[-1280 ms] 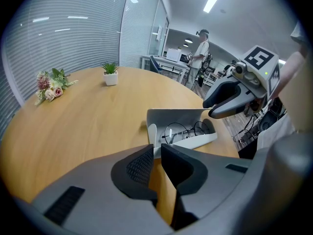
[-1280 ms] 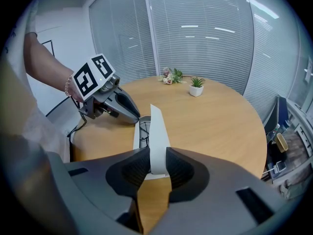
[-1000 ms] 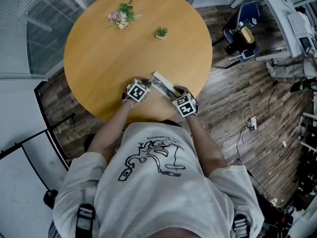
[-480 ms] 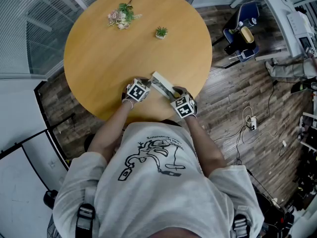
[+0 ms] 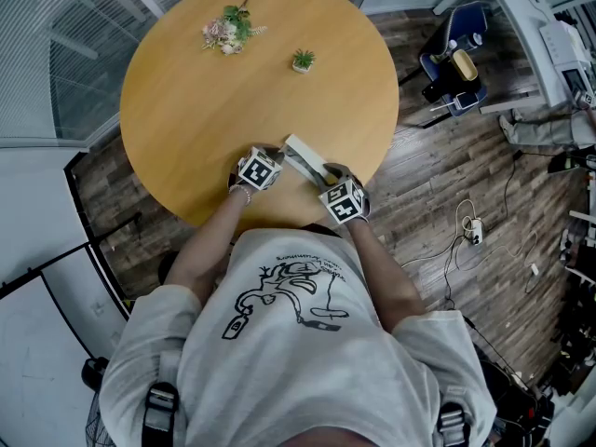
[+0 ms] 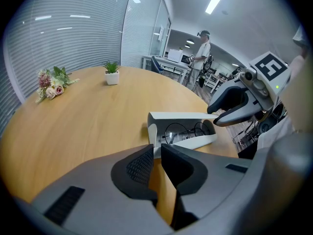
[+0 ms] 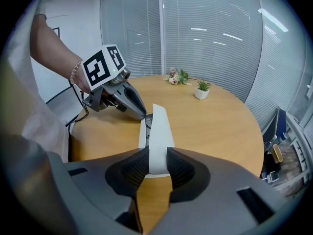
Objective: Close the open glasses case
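A white glasses case (image 5: 303,159) lies open near the table's front edge, with dark wire-rimmed glasses (image 6: 183,130) inside it. Its lid (image 7: 157,126) stands up, and my right gripper (image 7: 157,168) is shut on the lid's near end, both pads against it. Those jaws have just been easing a little wider, with the lid still between them. In the head view the right gripper (image 5: 326,175) sits at the case's right end. My left gripper (image 6: 155,153) is shut with nothing in it. It rests at the case's left end (image 5: 278,159). I cannot tell whether it touches the case.
The round wooden table (image 5: 214,119) carries a flower sprig (image 5: 228,31) and a small potted plant (image 5: 304,60) at its far side. The case sits close to the front rim, by the person's body. A chair with bags (image 5: 456,63) stands on the floor at the right.
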A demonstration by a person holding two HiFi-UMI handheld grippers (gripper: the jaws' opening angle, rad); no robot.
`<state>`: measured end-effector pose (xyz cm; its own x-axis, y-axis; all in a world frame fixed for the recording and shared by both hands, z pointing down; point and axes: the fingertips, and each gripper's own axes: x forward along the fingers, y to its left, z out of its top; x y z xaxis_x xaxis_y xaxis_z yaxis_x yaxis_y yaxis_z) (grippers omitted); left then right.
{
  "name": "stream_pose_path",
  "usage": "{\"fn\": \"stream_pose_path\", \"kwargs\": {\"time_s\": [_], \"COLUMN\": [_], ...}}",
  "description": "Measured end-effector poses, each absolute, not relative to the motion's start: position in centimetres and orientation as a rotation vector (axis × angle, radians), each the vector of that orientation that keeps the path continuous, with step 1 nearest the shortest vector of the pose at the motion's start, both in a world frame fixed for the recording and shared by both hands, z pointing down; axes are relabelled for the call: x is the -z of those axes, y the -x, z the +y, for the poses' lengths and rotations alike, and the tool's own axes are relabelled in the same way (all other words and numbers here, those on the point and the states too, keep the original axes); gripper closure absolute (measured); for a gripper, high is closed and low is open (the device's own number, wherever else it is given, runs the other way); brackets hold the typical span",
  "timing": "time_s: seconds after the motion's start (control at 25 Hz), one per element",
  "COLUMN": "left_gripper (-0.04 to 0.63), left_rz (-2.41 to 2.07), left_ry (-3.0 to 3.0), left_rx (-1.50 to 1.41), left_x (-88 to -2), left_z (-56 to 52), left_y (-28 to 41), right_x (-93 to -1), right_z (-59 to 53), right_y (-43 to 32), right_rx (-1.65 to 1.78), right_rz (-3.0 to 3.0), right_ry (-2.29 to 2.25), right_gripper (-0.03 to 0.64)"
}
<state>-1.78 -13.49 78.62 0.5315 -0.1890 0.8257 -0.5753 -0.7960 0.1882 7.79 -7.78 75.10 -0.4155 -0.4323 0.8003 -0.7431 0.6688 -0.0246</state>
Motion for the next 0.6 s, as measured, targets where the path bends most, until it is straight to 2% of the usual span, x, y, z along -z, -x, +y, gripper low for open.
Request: {"fn": "stream_pose_path", "kwargs": {"time_s": [0.6], "left_gripper": [0.529], "left_rz": [-0.645], "left_ry": [-2.354], "left_rx": [-1.159], "left_x": [-78.62], "left_z": [-13.71], "left_y": [1.78], "right_x": [-75.01], "right_z": [-7.01], "right_y": [-7.24], "right_rx": [-0.435], "right_rz": [-2.054], "right_ry": [-0.885], "right_gripper": [0.494]}}
